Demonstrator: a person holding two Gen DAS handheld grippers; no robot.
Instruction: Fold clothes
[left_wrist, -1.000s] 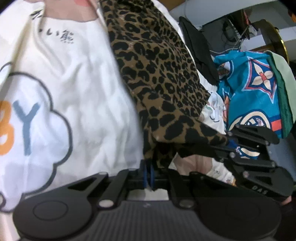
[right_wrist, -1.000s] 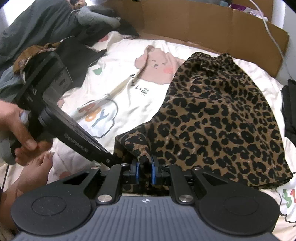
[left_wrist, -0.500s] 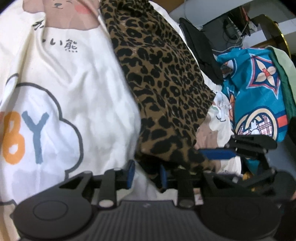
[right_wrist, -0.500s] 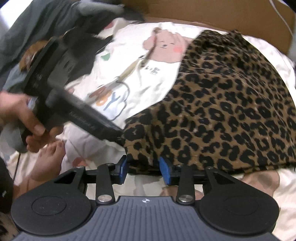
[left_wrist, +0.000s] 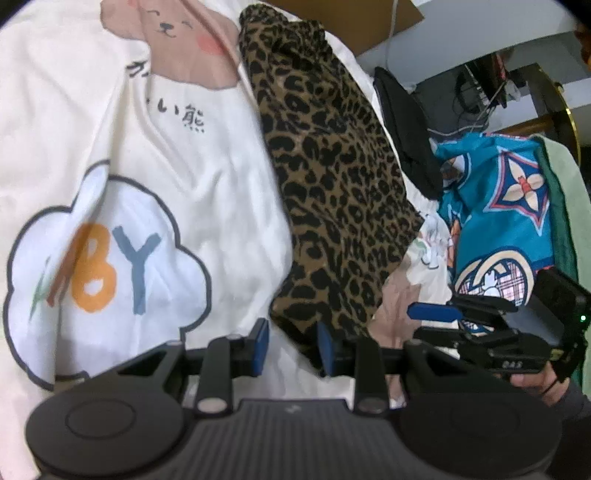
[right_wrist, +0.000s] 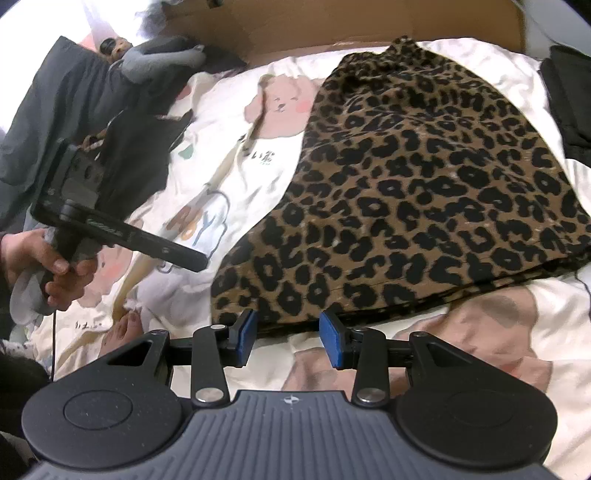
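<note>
Both claws let go, skirt down on the bed.

My left claw stands apart, its jaws just opened and nothing pinched; the near corner of the skirt lies just beyond and partly between the pads, loose. My right claw is likewise parted, just opened, with the skirt's hem lying just ahead of the pads and nothing gripped. I judge the hem was released so the fold can settle flat. Farther out the skirt spreads doubled over the sheet, waistband at the far end by the cardboard. A blue cloth is heaped to the right, clear of the skirt.
</note>
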